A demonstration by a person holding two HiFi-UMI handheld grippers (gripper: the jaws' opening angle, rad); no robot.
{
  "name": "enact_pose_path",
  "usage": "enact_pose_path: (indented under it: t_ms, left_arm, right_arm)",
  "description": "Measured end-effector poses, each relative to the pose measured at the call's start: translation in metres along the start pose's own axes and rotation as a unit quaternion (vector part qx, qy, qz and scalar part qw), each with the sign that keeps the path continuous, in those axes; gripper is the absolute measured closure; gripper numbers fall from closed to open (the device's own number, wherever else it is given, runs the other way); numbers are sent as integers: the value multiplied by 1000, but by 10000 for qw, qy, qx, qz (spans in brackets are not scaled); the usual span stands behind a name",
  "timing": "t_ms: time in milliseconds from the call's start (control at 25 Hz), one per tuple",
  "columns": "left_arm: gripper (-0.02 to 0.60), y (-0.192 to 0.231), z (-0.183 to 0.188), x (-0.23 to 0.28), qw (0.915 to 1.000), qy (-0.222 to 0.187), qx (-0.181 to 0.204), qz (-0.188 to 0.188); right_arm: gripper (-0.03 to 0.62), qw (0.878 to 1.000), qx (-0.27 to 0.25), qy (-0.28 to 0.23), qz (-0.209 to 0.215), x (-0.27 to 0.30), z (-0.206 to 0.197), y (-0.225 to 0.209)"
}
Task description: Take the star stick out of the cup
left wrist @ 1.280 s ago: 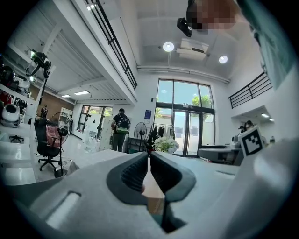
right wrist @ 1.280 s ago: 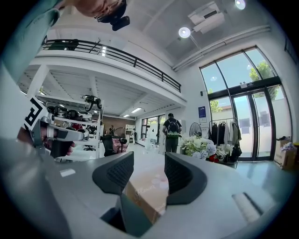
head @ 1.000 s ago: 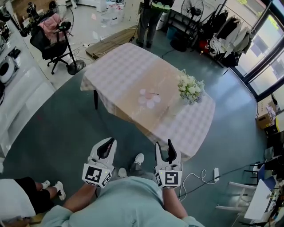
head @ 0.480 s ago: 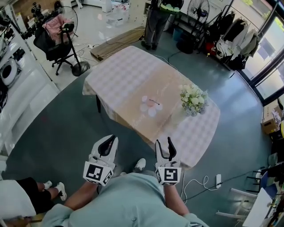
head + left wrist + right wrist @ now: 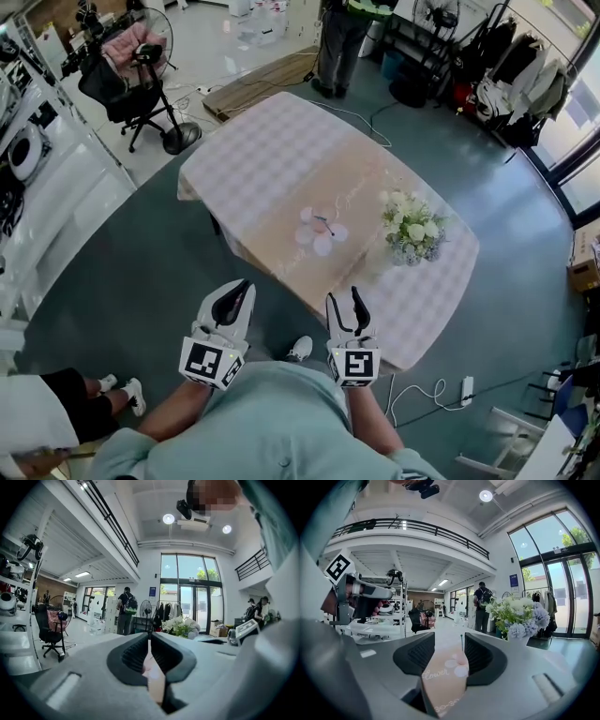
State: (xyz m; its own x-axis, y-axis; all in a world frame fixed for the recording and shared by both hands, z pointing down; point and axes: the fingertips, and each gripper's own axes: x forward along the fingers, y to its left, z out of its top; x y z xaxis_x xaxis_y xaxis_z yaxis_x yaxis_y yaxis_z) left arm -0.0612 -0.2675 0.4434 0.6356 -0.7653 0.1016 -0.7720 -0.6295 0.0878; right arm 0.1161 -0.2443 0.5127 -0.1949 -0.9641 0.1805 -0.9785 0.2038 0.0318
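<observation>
Hovering well short of the surface (image 5: 253, 159), right tongs (image 5: 344, 298) gaped wide and empty, likely pre-opened for the grab; left tongs (image 5: 242, 287) sat closed, empty. Star stick (image 5: 324, 223) stood mid-surface, apparently in a pale cup (image 5: 321, 232), too small to confirm.

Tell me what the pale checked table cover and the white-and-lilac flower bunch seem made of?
The pale checked table cover looks like soft matte cloth: it hangs over the edges. The white-and-lilac flower bunch may be real or artificial; I cannot tell.
</observation>
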Motion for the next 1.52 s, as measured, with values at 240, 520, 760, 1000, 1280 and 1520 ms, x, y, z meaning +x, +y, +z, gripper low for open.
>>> enact_pose_path:
  t_ms: [240,520,760,1000,1280,1520]
  left_arm:
    - [560,4,-7,20,9995,256,-60,-175]
    - [561,28,16,41,9978,30,185,-630]
    - [560,44,24,40,9973,-26,215,-696]
    - [561,65,23,35,9987,-37,173,-469]
    - [560,72,25,33,9993,-35,170,-335]
    - [560,76,27,30,9996,-13,184,-209]
  right_arm:
    - [416,9998,31,131,-134,23,-15,-14]
    - [428,9986,-187,227,-449,51,-37,-6]
    - [444,9972,-18,269,-698,79,-55,-10]
    - [450,9955,252,315,-857,112,-69,-28]
    - [451,9955,292,407,-804,144,-73,-38]
    - [453,9955,247,434,-803,163,-76,-42]
